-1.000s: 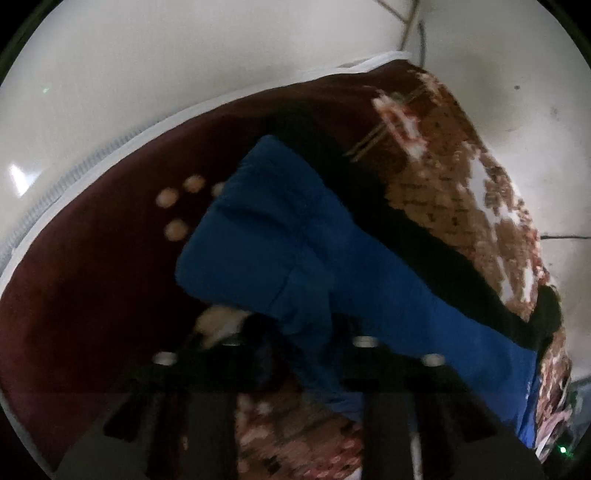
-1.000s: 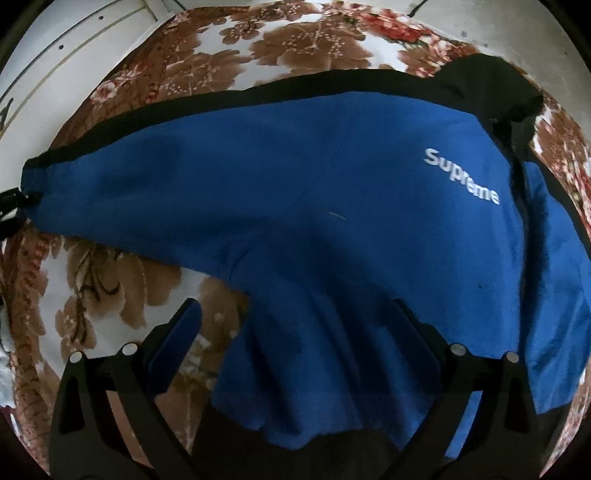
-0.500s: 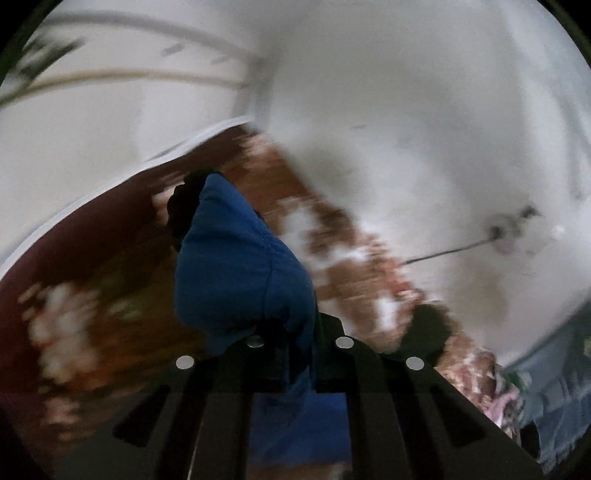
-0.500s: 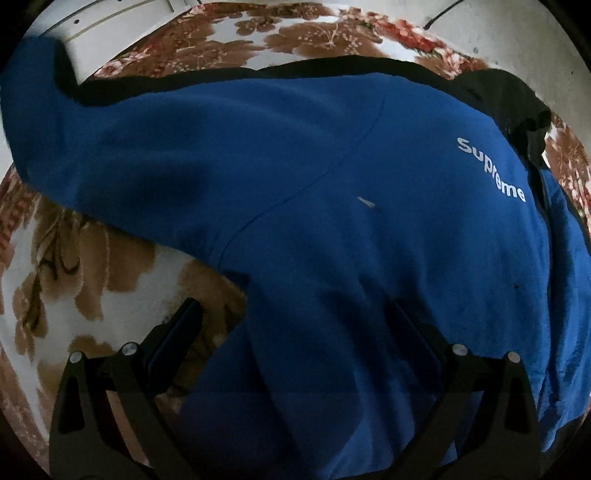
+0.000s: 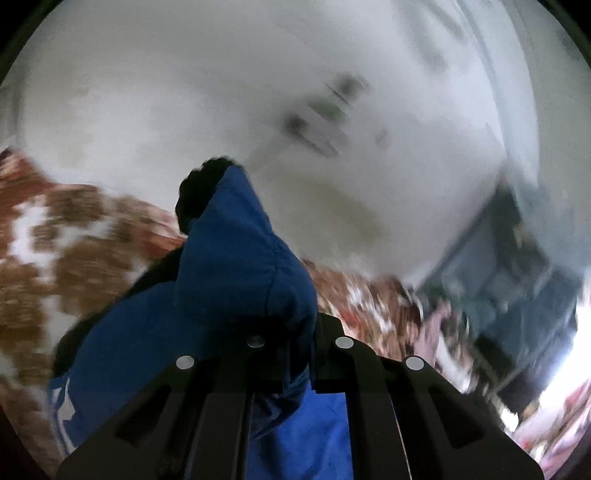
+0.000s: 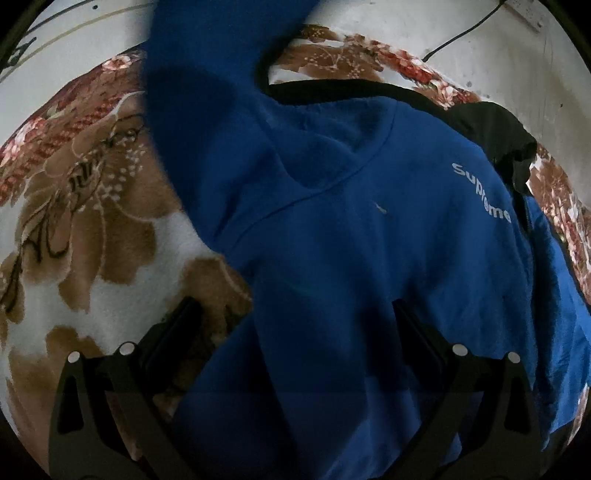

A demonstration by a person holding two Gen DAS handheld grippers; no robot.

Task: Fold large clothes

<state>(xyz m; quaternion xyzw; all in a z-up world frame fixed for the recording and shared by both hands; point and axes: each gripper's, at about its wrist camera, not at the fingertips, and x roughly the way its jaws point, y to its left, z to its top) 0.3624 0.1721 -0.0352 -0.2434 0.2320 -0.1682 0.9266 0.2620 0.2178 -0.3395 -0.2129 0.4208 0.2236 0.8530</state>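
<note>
A blue "Supreme" sweatshirt (image 6: 369, 258) with black trim lies spread on a floral blanket (image 6: 92, 229). My left gripper (image 5: 299, 339) is shut on the blue sleeve (image 5: 236, 266) near its black cuff (image 5: 199, 188) and holds it lifted in the air. In the right wrist view that sleeve (image 6: 207, 85) rises from the shoulder toward the top edge. My right gripper (image 6: 295, 332) is open and hovers low over the sweatshirt's lower body, its fingers on either side of the cloth without pinching it.
The blanket (image 5: 55, 258), brown, red and white, covers the surface under the garment. A white wall (image 5: 332, 110) stands behind, with a dark cable (image 6: 461, 33) on it. Blurred dark furniture (image 5: 517, 277) is at the right in the left wrist view.
My left gripper has lifted the sleeve off the blanket and swung it up and across toward the body. The right gripper has stayed open and nearly still over the lower body.
</note>
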